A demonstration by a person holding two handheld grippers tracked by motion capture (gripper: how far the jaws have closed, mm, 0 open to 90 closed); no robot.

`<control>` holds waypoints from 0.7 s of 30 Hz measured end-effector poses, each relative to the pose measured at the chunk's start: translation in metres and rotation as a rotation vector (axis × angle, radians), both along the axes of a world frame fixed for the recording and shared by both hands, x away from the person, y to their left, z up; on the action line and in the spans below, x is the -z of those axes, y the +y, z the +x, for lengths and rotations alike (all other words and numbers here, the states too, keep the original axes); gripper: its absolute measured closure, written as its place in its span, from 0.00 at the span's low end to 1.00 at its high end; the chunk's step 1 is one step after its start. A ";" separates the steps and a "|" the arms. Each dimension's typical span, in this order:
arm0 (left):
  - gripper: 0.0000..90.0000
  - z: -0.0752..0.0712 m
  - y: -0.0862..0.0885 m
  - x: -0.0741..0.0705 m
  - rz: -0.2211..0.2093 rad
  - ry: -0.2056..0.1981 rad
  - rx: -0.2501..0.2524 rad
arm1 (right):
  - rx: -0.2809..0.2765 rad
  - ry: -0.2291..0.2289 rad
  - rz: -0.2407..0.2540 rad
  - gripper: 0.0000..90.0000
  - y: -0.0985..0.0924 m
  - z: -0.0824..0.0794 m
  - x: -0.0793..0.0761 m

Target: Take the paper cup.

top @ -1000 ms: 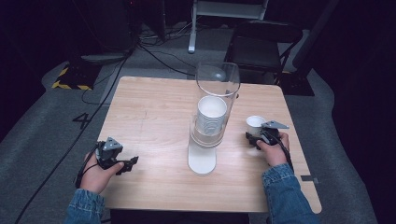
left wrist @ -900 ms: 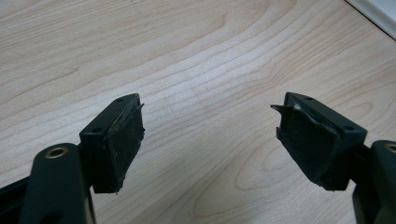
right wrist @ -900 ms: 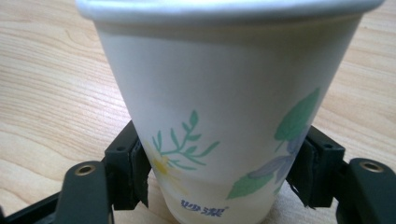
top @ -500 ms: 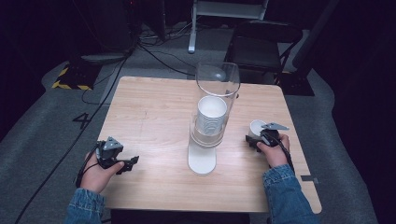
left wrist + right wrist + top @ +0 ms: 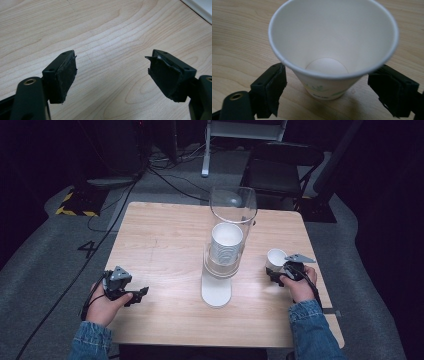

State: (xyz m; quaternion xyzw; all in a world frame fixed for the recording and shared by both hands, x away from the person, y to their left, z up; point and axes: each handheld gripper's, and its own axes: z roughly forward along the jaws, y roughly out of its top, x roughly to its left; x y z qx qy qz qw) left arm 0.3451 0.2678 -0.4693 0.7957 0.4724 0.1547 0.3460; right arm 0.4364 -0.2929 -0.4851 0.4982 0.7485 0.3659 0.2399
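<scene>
A white paper cup (image 5: 332,37) stands upright on the wooden table (image 5: 165,235) at the right (image 5: 276,258). My right gripper (image 5: 331,76) is open around its lower part, with a gap between each pad and the cup wall. Its jaws have just been opening with the cup between them. In the high view the right gripper (image 5: 275,271) sits just in front of the cup. My left gripper (image 5: 111,62) is open over bare wood with nothing between its pads, resting at the table's front left (image 5: 140,295).
A tall clear tube dispenser (image 5: 232,220) holds a stack of paper cups (image 5: 226,242) at the table's middle, on a white base (image 5: 216,292). A dark chair (image 5: 280,165) and cables lie on the floor beyond the far edge.
The cup and the right gripper have shifted slightly lower in the high view. The left hand has stayed where it was.
</scene>
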 end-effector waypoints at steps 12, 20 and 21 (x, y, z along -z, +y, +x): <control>0.25 -0.004 -0.004 -0.007 -0.027 -0.010 0.028 | -0.061 -0.060 0.066 0.18 -0.007 -0.040 -0.026; 0.24 -0.007 0.004 -0.011 -0.015 -0.018 -0.002 | -0.147 -0.039 0.091 0.20 0.008 -0.068 -0.032; 0.24 -0.007 0.005 -0.010 -0.014 -0.018 -0.005 | -0.156 -0.033 0.095 0.21 0.010 -0.071 -0.033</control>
